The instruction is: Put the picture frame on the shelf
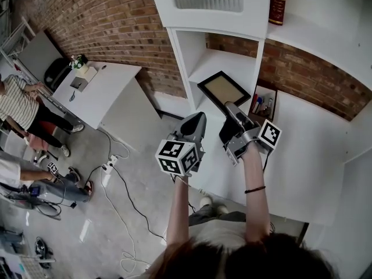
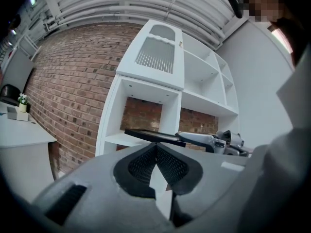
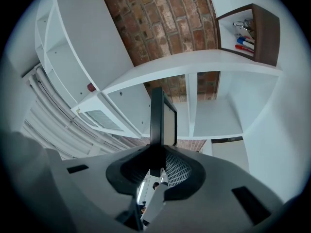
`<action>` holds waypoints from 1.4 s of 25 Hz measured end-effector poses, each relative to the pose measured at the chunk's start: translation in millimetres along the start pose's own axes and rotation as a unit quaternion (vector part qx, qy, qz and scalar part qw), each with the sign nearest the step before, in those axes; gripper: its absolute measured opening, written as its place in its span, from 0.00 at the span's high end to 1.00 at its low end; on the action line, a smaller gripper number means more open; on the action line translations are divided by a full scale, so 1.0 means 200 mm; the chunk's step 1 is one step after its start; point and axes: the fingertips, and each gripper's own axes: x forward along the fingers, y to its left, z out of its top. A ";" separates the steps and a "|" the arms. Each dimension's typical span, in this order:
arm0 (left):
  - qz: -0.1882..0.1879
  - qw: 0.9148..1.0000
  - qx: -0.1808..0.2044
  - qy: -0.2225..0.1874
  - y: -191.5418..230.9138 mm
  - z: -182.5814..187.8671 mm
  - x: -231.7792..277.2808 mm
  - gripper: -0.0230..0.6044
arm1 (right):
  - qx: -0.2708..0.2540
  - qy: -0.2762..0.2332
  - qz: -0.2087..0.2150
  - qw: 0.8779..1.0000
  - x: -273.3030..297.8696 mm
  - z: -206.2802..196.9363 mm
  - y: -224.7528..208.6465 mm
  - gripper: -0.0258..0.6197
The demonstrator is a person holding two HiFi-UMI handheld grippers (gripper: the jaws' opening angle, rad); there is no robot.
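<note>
The picture frame [image 1: 222, 90], black with a tan centre, hangs tilted in front of the white shelf unit's [image 1: 216, 61] lower compartment. My right gripper [image 1: 232, 107] is shut on the frame's near corner. In the right gripper view the frame [image 3: 157, 116] stands edge-on, clamped between the pads [image 3: 176, 170], with the shelf [image 3: 216, 121] behind it. My left gripper [image 1: 197, 120] sits just left of the right one, shut and holding nothing. In the left gripper view its jaws [image 2: 156, 148] meet, and beyond them are the frame [image 2: 152, 136] and the right gripper [image 2: 214, 141].
A wooden pen holder [image 1: 263, 104] with markers stands on the white counter [image 1: 308, 156] right of the frame. A dark book [image 1: 278, 2] stands on the upper shelf. A white desk [image 1: 103, 90] with a small plant [image 1: 78, 64], seated people [image 1: 18, 104] and floor cables [image 1: 119, 182] are at left.
</note>
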 end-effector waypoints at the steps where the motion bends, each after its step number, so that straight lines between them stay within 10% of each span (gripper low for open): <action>1: -0.004 1.000 0.001 0.003 0.00 0.00 0.00 0.95 | 0.001 -0.004 0.000 1.000 0.00 0.00 0.00 0.85; 35: -0.035 0.999 -0.003 0.012 0.38 0.04 0.36 0.95 | 0.001 -0.059 -0.029 0.998 0.42 0.22 -0.27 0.85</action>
